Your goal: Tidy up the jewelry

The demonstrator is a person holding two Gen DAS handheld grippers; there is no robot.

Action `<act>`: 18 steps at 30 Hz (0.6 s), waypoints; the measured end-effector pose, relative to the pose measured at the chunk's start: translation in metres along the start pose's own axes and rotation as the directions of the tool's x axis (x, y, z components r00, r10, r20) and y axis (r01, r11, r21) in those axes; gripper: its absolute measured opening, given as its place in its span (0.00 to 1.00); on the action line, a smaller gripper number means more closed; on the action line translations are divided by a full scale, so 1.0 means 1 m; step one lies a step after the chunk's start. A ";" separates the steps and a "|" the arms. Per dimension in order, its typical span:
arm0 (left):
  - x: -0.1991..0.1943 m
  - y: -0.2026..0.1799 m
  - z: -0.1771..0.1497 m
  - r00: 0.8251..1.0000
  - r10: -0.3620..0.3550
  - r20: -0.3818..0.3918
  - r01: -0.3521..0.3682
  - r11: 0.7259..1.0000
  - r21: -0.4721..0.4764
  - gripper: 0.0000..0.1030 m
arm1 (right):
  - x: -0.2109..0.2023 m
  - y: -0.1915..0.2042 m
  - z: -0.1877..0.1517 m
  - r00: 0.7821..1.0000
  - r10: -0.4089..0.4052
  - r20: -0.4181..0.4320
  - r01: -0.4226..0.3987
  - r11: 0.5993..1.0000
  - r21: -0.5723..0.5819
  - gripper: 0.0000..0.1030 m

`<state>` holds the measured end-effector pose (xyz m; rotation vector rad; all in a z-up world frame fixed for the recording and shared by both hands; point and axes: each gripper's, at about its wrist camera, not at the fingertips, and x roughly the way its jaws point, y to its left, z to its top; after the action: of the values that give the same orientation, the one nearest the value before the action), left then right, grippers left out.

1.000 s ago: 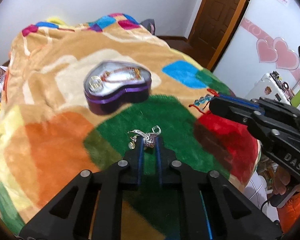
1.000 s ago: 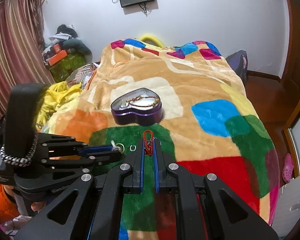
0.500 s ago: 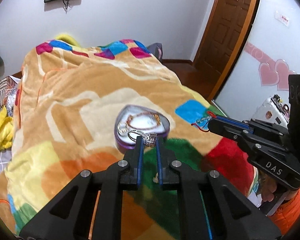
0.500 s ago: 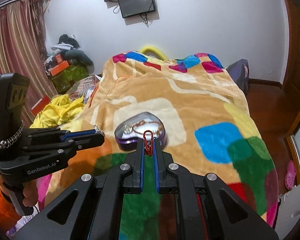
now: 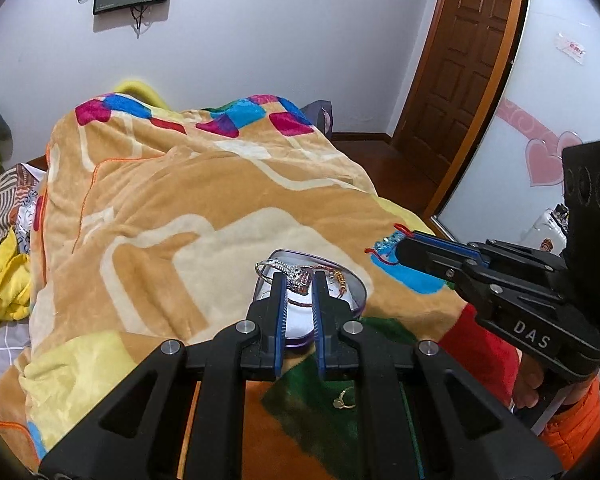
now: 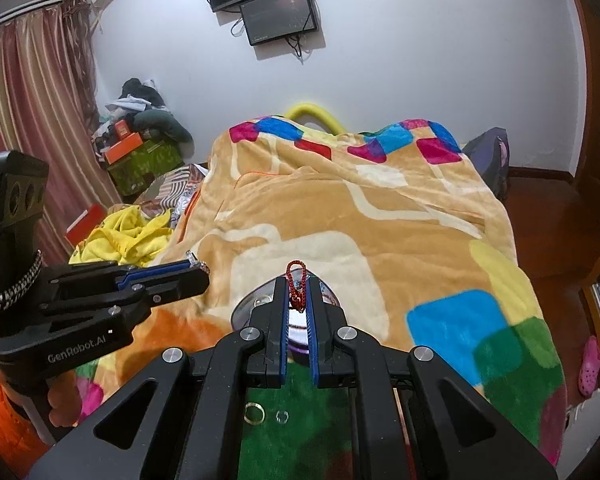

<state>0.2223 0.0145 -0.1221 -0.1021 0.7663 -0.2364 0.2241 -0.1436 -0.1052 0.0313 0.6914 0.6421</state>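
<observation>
My left gripper (image 5: 299, 278) is shut on a silver bracelet (image 5: 288, 271) and holds it above the open purple heart-shaped box (image 5: 350, 280), which has a chain inside. My right gripper (image 6: 298, 288) is shut on a red bead bracelet (image 6: 296, 280) and hangs over the same box (image 6: 252, 305). The right gripper shows at the right in the left wrist view (image 5: 400, 244), the left gripper at the left in the right wrist view (image 6: 198, 266). A gold ring (image 6: 254, 413) and a small clear ring (image 6: 281, 416) lie on the green blanket patch; the left wrist view shows a gold piece (image 5: 343, 400).
The box sits on a bed under a colourful blanket (image 6: 380, 208). Yellow cloth (image 6: 128, 236) and boxes (image 6: 140, 152) lie off the bed's left side. A wooden door (image 5: 460, 60) and bare floor lie to the right.
Both grippers rose from the green patch with their bracelets and moved forward over the heart-shaped box. The box now lies partly hidden beneath the fingers.
</observation>
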 end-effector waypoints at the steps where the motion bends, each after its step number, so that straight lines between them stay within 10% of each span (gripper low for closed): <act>1: 0.003 0.001 -0.001 1.000 -0.001 -0.005 0.001 1.000 -0.001 0.11 | 0.003 -0.001 0.000 1.000 0.003 -0.004 -0.003 1.000 0.003 0.07; 18: 0.050 0.009 -0.017 0.993 -0.016 -0.115 0.015 1.000 -0.005 0.10 | 0.059 -0.008 -0.007 0.988 0.038 -0.153 -0.038 0.999 0.008 0.07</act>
<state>0.2468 0.0110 -0.1694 -0.0985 0.8811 -0.2573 0.2592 -0.1181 -0.1468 0.0002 0.8424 0.6841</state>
